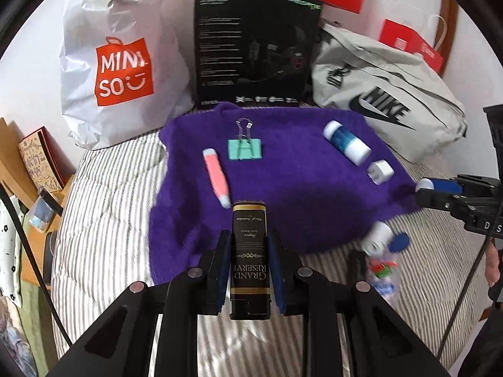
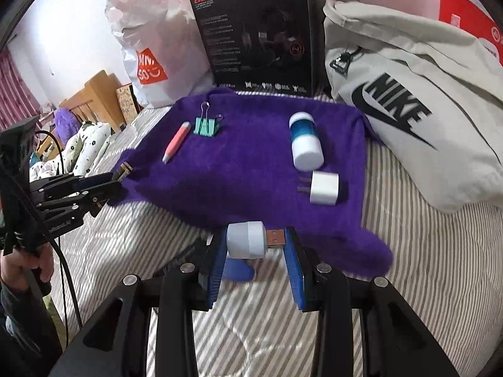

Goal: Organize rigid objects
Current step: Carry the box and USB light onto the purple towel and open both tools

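Clamped between the pads of my left gripper [image 1: 248, 262] is the black Grand Reserve tin [image 1: 250, 251], its long axis running straight out along the fingers toward the purple towel [image 1: 283, 194]. My right gripper [image 2: 254, 257] is closed across a small white USB lamp [image 2: 246, 240], held crosswise: the round white body is against one pad and the metal plug against the other.

What I judge the next move turns on is the free space on the towel. It lies ahead of and below both grippers, spread on the striped bedding [image 1: 110, 204]. On its far left sit the pink pen [image 1: 216, 177] and the teal binder clip [image 1: 244, 149], just beside each other; on the far right are the blue-and-white bottle [image 1: 345, 143] and the white charger plug [image 1: 380, 172]. The towel's middle and near edge are bare.

From the left, the tin points at the gap just past the pen's near tip, so I'd set it down there lengthwise. The lamp hangs over the towel's near edge, closer to the charger plug, so its place looks to be on the right.

A white paper roll [image 1: 375, 240] and a blue tag [image 1: 399, 241] lie off the towel.
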Available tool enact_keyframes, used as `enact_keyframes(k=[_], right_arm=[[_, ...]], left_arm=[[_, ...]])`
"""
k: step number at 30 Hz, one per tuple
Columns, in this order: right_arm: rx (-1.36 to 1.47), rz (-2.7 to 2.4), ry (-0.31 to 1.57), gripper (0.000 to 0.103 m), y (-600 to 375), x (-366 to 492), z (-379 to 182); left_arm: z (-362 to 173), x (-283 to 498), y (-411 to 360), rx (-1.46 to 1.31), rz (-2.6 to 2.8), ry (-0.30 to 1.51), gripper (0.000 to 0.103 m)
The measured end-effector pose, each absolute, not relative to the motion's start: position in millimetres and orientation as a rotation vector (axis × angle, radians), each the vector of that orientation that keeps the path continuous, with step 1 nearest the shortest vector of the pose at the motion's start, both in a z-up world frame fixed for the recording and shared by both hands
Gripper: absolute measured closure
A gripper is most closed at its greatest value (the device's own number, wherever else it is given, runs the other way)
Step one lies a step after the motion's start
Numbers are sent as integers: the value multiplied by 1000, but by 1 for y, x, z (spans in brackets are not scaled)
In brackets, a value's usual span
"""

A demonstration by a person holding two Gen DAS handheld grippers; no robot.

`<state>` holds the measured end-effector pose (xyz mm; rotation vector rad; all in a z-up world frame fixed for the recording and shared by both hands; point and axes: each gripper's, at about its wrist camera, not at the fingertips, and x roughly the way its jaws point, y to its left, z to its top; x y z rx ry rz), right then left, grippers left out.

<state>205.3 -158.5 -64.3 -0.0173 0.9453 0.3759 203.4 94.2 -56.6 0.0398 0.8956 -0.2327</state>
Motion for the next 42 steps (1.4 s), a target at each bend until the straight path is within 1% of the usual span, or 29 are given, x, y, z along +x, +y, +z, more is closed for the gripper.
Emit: enact_keyframes(k=[10, 15, 21, 30, 42], right_arm=[[-6, 368, 971, 67, -155, 258, -71], [-23, 363, 1001, 67, -153, 279, -85], [-60, 357, 1046, 67, -148, 290, -106], [-120, 388, 1060, 67, -129, 296, -113], [-129, 404, 1064, 67, -124, 300, -120]], left_arm=[[-78, 261, 108, 39, -180, 951, 81], [-91, 277, 107, 46, -149, 980, 81], [-98, 287, 98, 89, -111, 998, 80], [-108, 296, 90, 108, -94, 1019, 80], [-109, 297, 87, 108, -79, 1024, 80]])
